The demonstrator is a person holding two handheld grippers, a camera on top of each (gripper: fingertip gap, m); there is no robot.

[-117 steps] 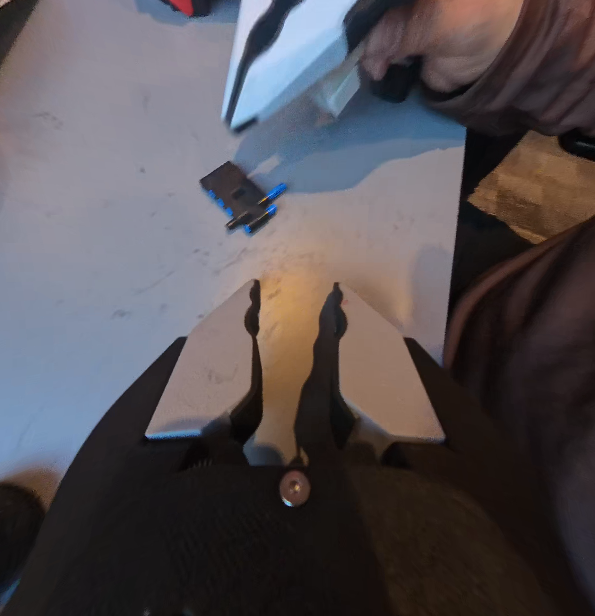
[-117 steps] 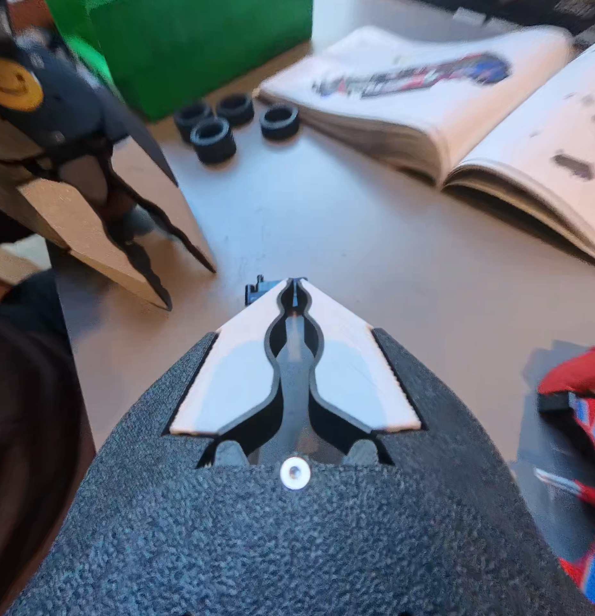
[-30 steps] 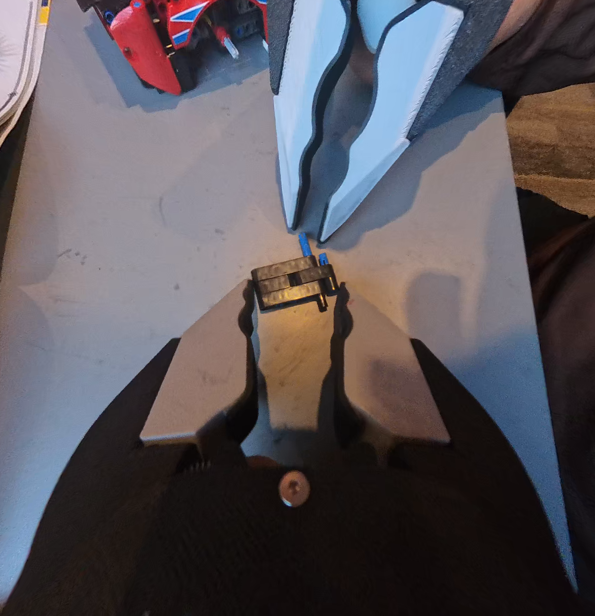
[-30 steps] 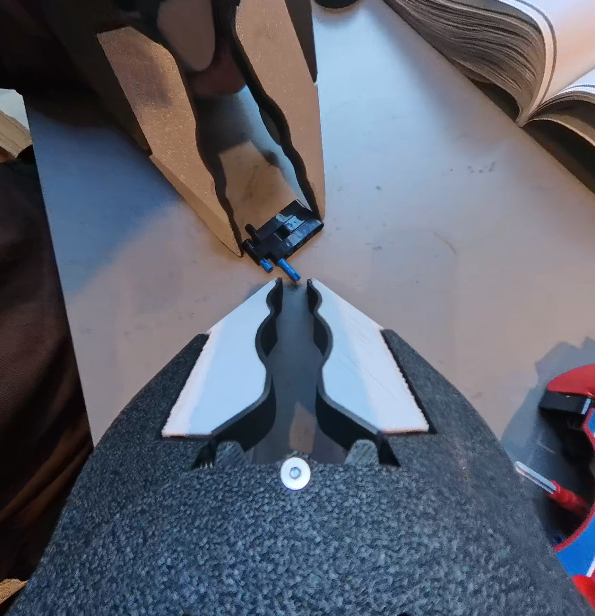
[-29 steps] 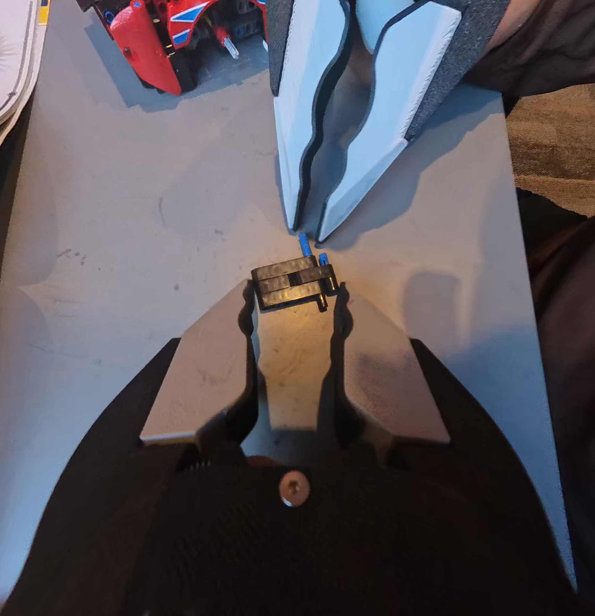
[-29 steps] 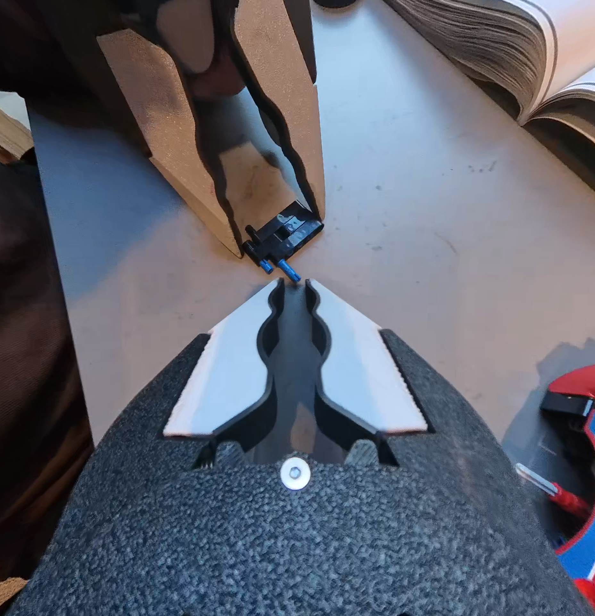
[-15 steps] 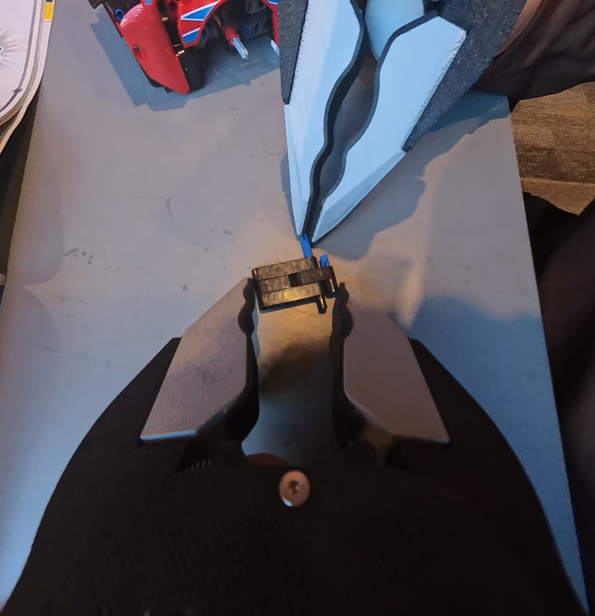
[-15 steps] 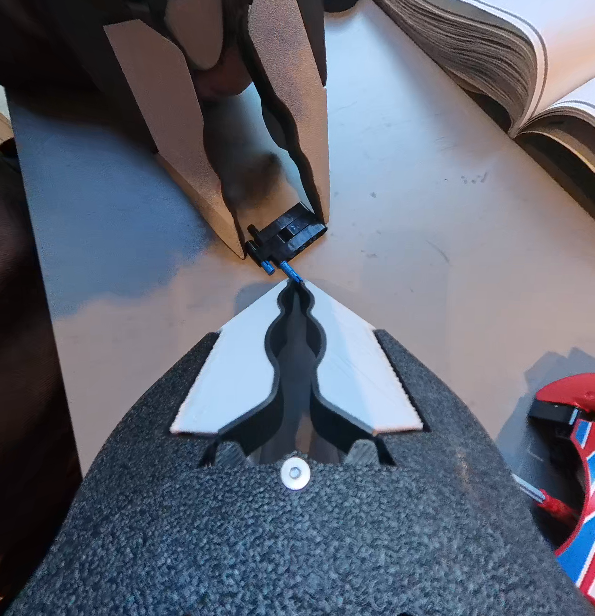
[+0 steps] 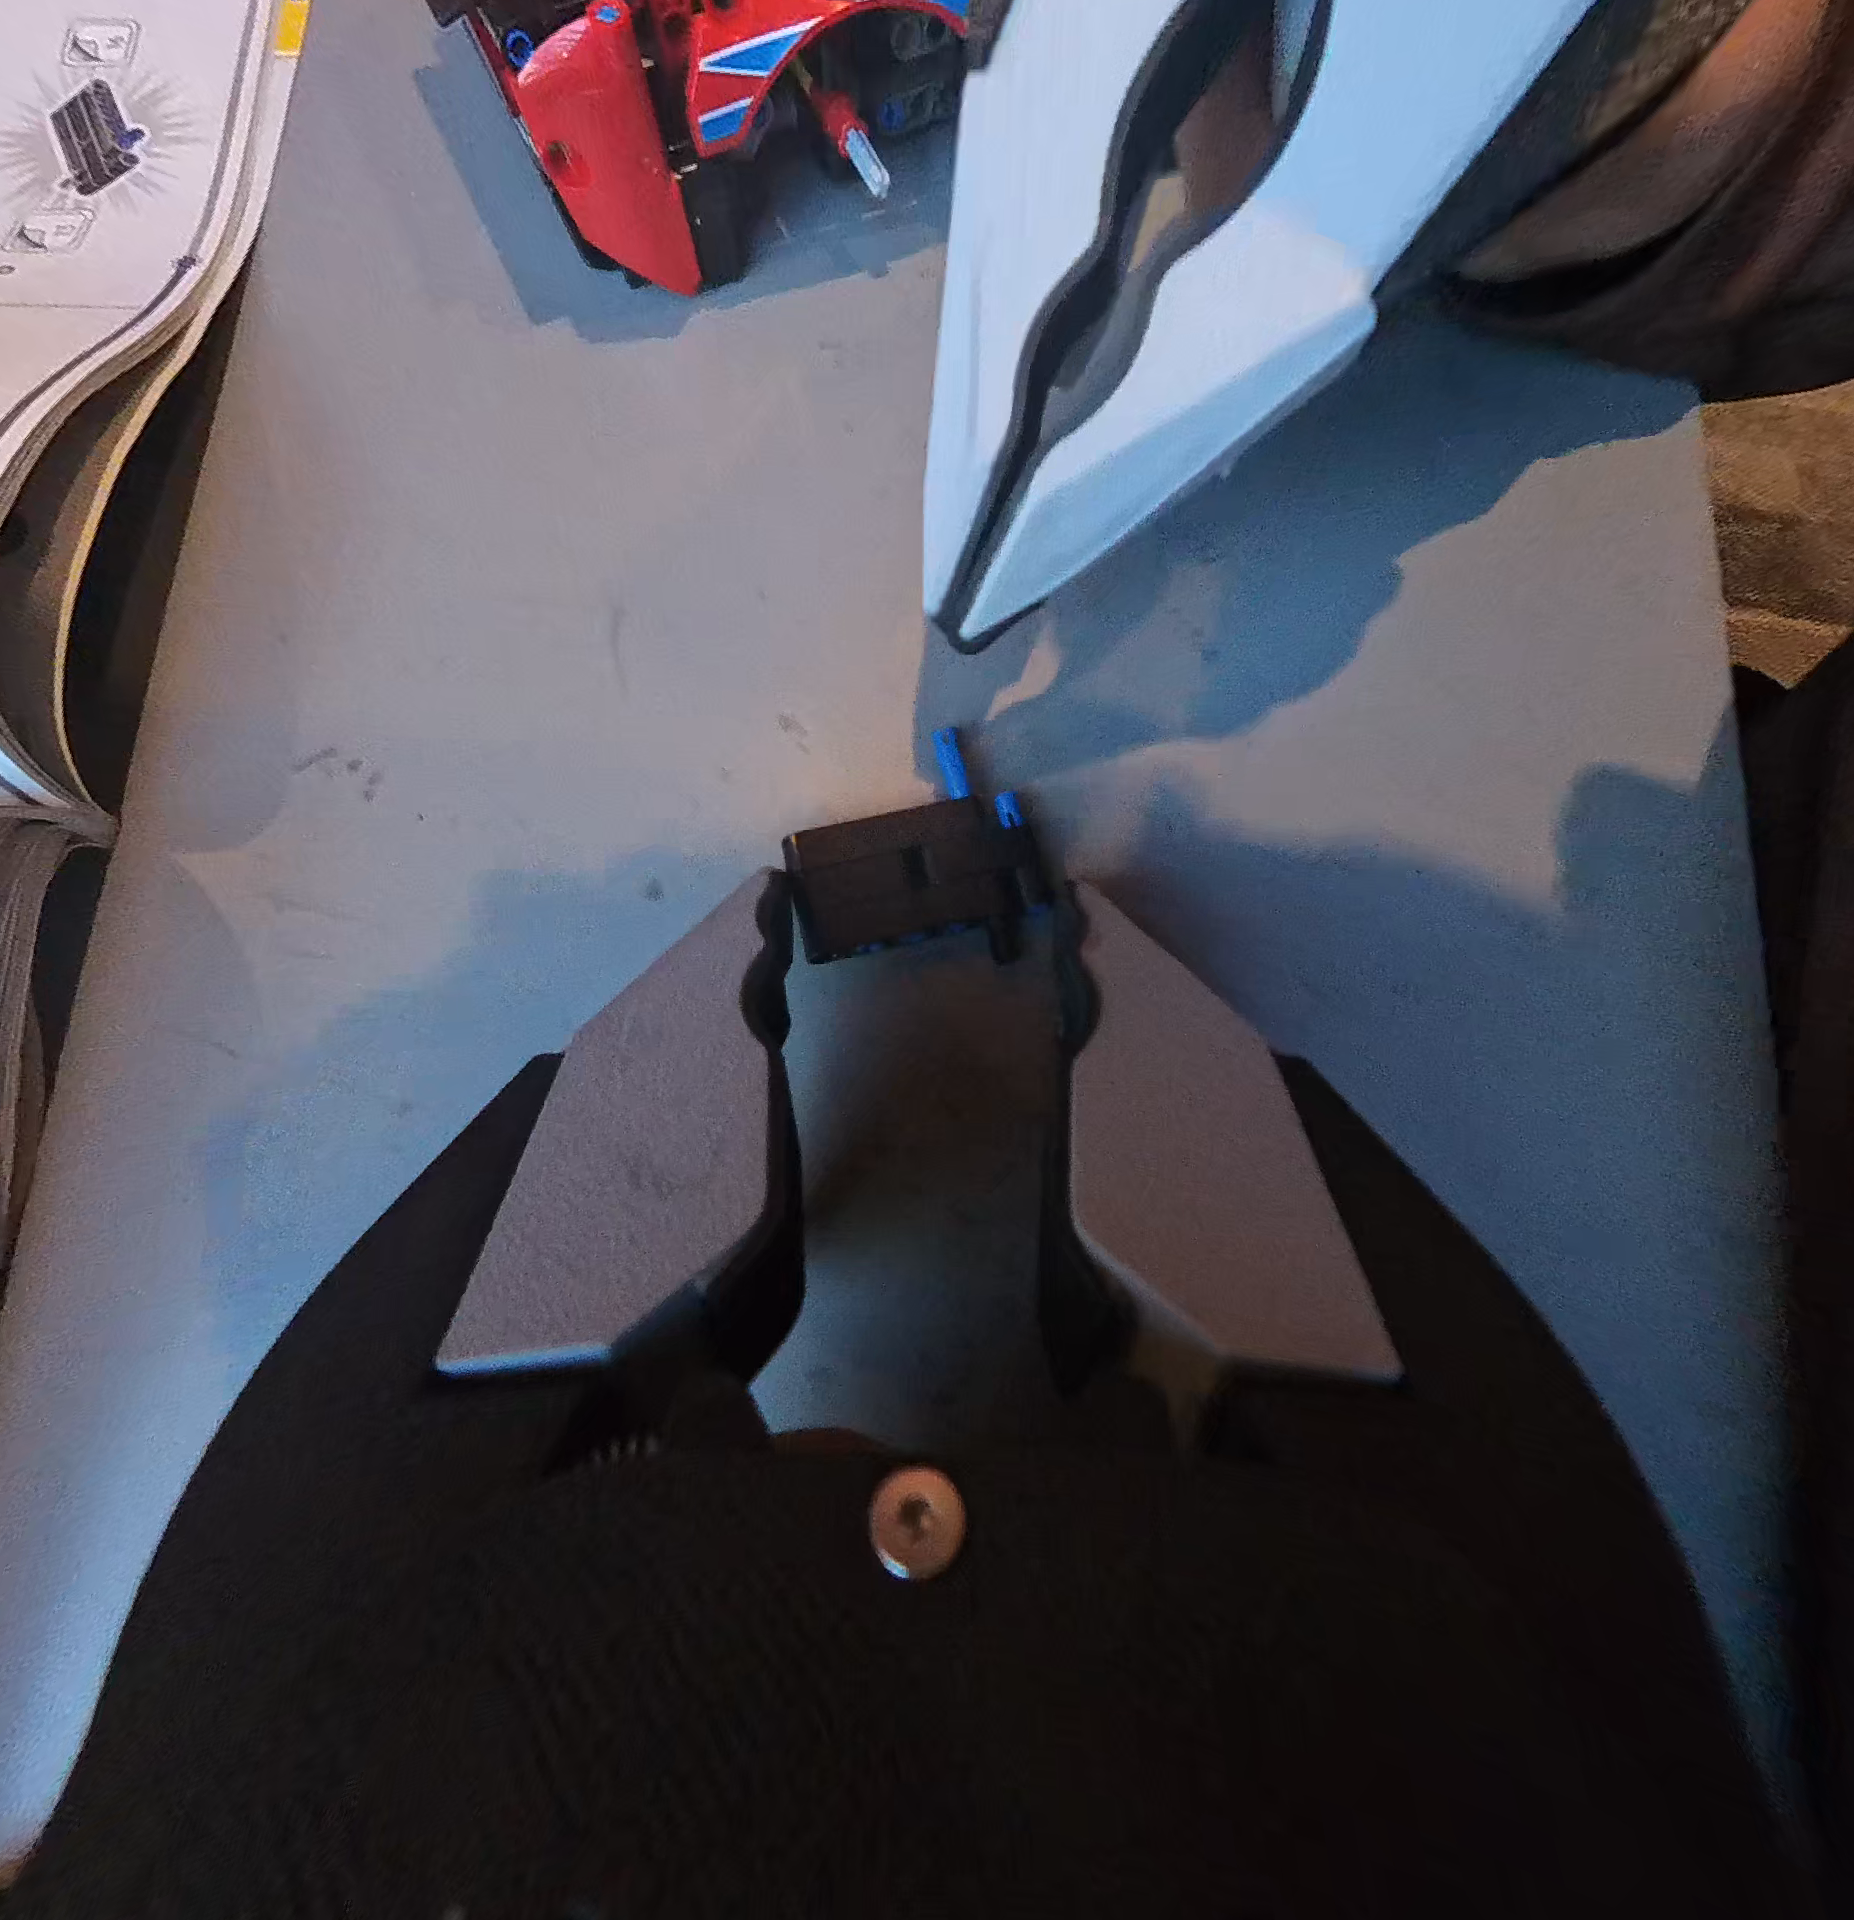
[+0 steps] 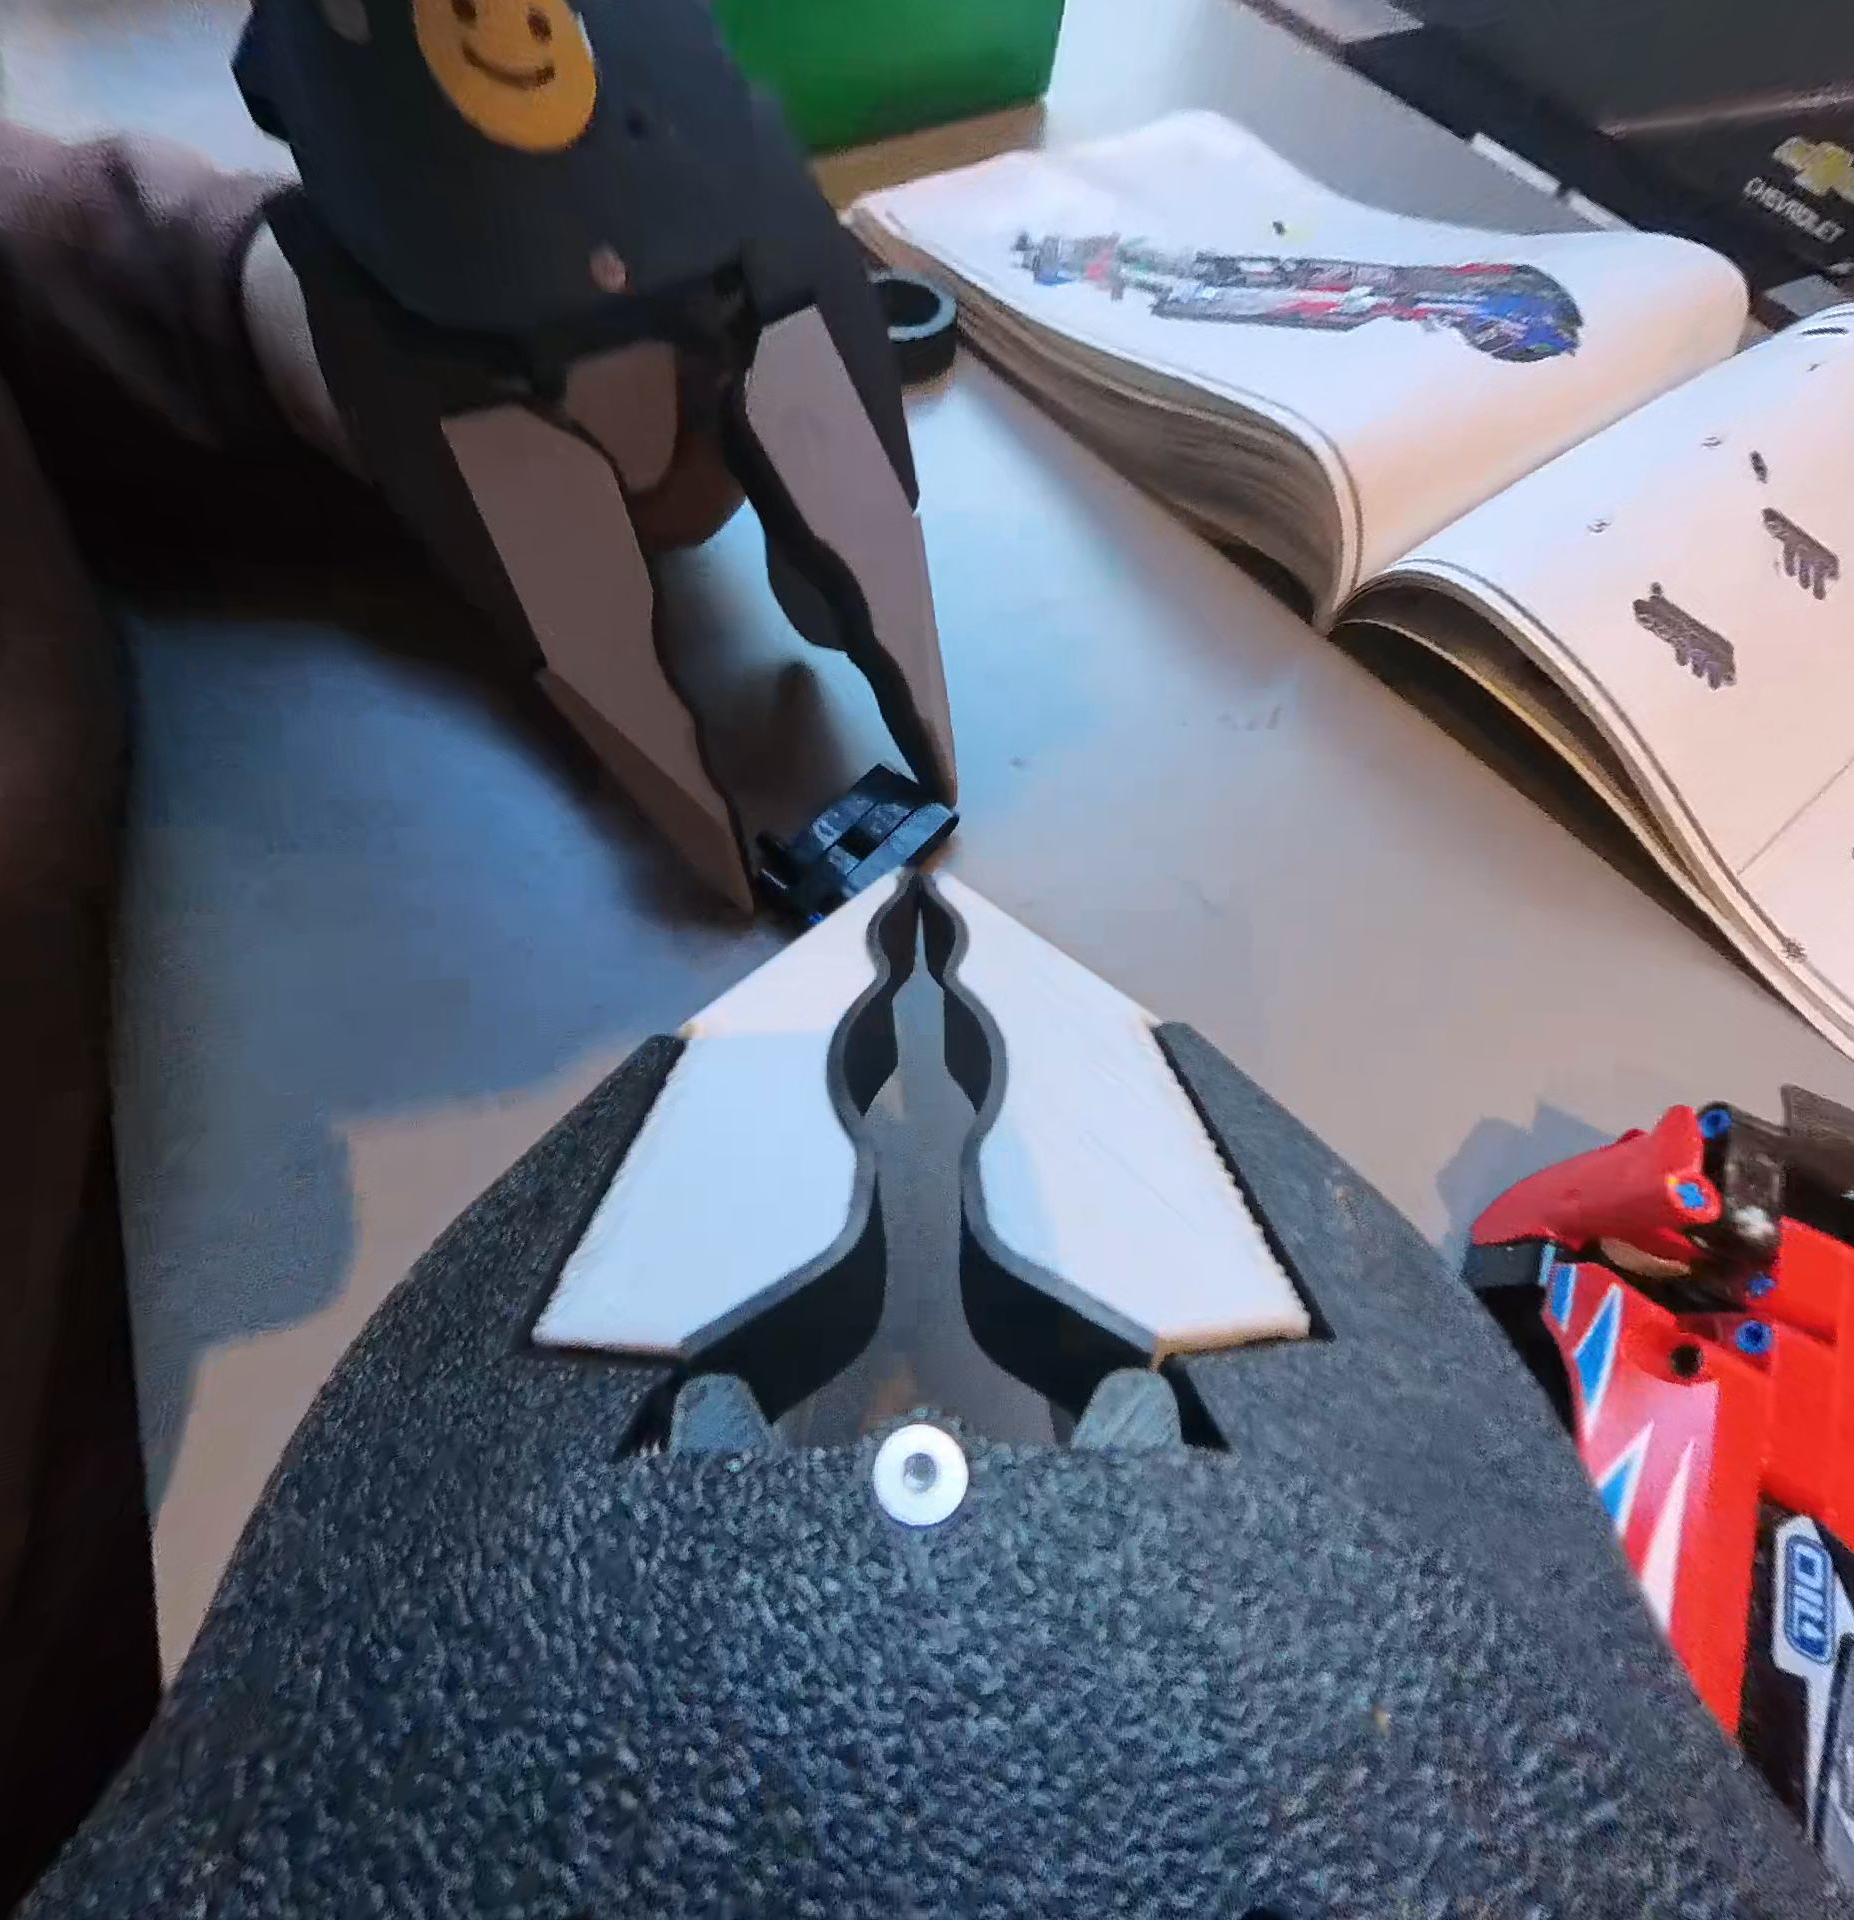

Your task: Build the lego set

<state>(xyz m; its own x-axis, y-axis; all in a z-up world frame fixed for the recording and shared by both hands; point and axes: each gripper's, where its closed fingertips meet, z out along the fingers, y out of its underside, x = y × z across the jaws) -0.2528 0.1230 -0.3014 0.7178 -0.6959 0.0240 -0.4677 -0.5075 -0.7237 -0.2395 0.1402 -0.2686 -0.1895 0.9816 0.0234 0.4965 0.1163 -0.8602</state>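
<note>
Right wrist view, grey table (image 10: pixel 1162 790), open manual (image 10: pixel 1422 436)

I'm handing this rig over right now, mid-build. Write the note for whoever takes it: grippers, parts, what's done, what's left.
Left gripper: shut on the small black block, which sits on the grey table.
Right gripper: shut, empty, tips lifted clear just past the block.
Parts: a long blue pin and a short blue pin stick out of the block's far side. The red car body stands farther back, the open instruction book beside it, one black tyre near the book.
Done: block fitted with pins.
Left: long pin probably needs pushing in; block not yet on the car.
</note>
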